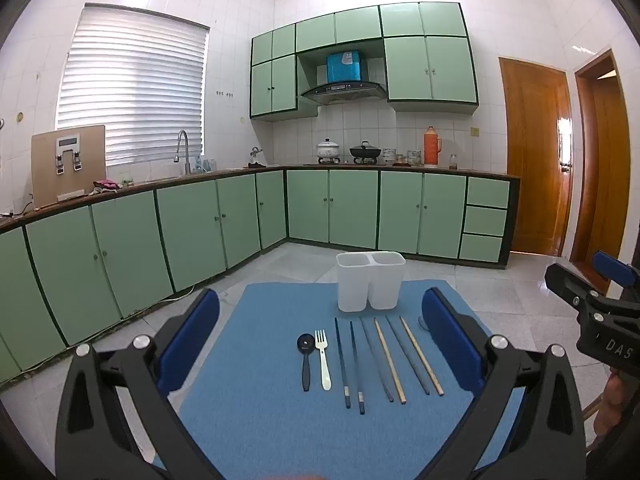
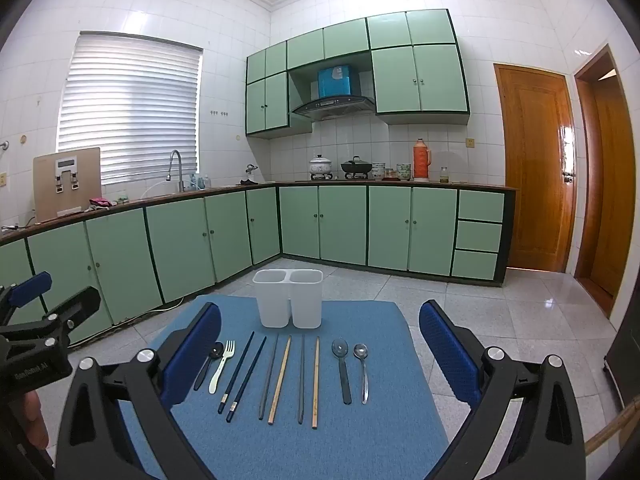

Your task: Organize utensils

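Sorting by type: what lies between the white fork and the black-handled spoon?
Six chopsticks, side by side on the blue mat, between fork and spoon; right wrist view.

A blue mat [image 2: 280, 440] covers the support, over a pale tiled floor [image 2: 500, 312]. Ahead of the right jaws stands a white two-cell holder [image 2: 288, 300]. Between those jaws lie, left to right, a black spoon [image 2: 208, 364], white fork [image 2: 222, 364], two dark blue chopsticks [image 2: 240, 372], grey and wooden chopsticks [image 2: 288, 376] alternating, a dark spoon [image 2: 342, 368] and a metal spoon [image 2: 362, 368].
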{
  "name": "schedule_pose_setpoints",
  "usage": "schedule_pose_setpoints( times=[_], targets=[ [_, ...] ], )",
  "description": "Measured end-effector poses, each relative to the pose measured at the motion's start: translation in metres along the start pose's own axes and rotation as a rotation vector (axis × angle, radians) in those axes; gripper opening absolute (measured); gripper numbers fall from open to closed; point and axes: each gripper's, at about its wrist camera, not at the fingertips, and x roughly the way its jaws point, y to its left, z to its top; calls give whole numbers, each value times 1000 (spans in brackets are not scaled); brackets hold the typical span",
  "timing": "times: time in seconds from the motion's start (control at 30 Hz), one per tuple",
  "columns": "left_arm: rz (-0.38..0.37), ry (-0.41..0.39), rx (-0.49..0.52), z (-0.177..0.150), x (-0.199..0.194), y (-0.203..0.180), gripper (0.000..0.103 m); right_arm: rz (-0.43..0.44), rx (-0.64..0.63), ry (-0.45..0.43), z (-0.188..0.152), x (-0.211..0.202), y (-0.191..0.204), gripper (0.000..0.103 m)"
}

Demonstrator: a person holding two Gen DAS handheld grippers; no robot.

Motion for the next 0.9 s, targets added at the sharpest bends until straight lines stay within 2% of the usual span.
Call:
schedule_pose_setpoints(
  times=[0.9],
  targets=[
    [9,-3,-1,6,-8,-1,98,1,1,-2,1,-1,0,97]
  ],
)
